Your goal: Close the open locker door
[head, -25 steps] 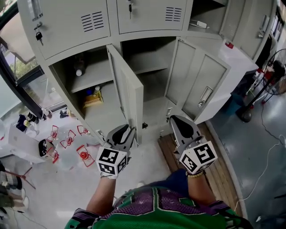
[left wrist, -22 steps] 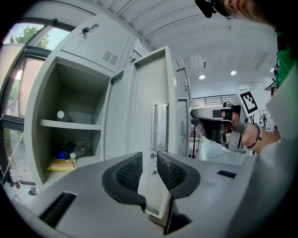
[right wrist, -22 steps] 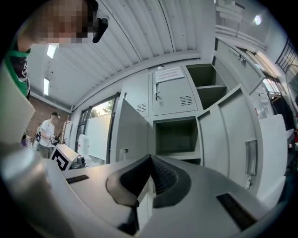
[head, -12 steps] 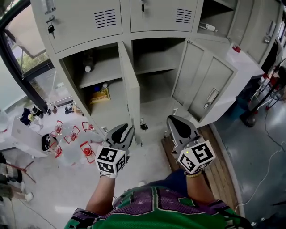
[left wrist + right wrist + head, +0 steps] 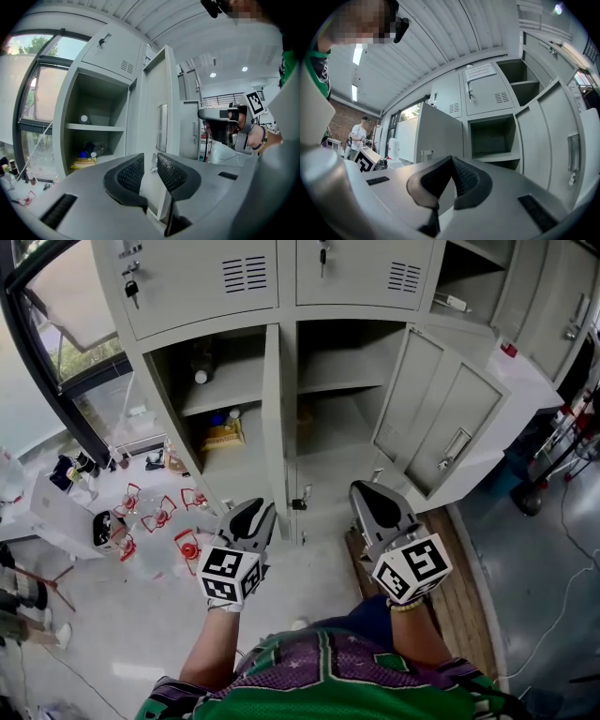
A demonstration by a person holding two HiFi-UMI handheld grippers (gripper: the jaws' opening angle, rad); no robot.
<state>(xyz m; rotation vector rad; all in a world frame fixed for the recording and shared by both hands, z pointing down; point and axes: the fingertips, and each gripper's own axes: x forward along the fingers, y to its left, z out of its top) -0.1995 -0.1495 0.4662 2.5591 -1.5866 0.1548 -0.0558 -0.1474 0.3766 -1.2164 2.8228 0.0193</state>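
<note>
Locker door point(image 5: 273, 427) stands open, projecting from the post betw. the left & middle compartments. Head view shows it edge-on, so both faces and the hinge side are hidden there.

Left tool point(image 5: 150, 165): jaws narrow, just closed in further, pads on either face of the door's free edge. The door's lower corner is cut off behind the tool body.

Right tool point(image 5: 451, 161): jaws fully together, nothing betw. them. It is held to the right of the door, apart from it.

Second door point(image 5: 441, 423), at right, also hangs open.

Shelf point(image 5: 220, 395) in the left compartment carries a bottle point(image 5: 200, 376). Below it lie a yellow packet point(image 5: 225, 434) & other items, too small to id.

Upper lockers are cut off at frame top.
</note>
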